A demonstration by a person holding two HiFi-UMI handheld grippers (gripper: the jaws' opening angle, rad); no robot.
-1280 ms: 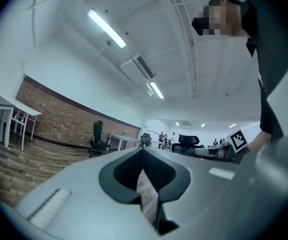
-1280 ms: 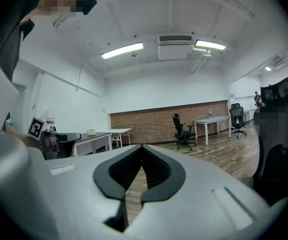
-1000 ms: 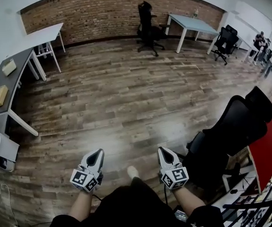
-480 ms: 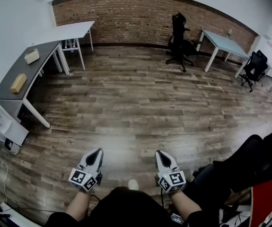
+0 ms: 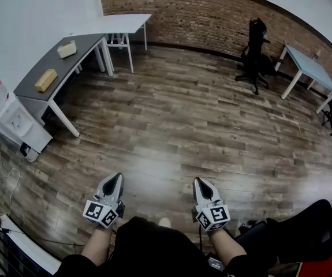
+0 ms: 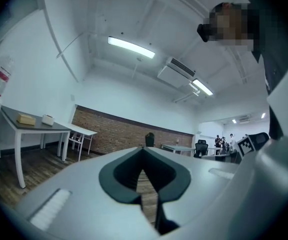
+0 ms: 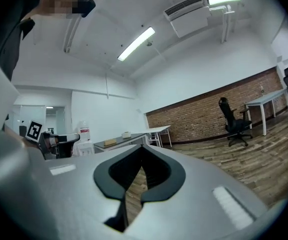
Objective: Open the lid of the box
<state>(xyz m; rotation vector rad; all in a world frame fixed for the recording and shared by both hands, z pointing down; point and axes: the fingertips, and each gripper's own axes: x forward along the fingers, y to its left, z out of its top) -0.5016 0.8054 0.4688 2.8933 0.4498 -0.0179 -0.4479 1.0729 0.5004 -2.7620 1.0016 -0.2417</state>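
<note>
Sitting well ahead and to the left of the left tool [image 5: 114, 179], on the bench [image 5: 59, 65]: a tan box [image 5: 46, 80] nearer, a pale box [image 5: 67, 49] beyond. Not showing which is meant, nor any lid seam from here. Looking small, light and stiff, so probably sliding unless pinned by one tool while the other is lifting the lid's front edge. Holding the left tool low, jaws together on nothing. Holding the right tool [image 5: 201, 182] beside it, likewise closed and empty.
</note>
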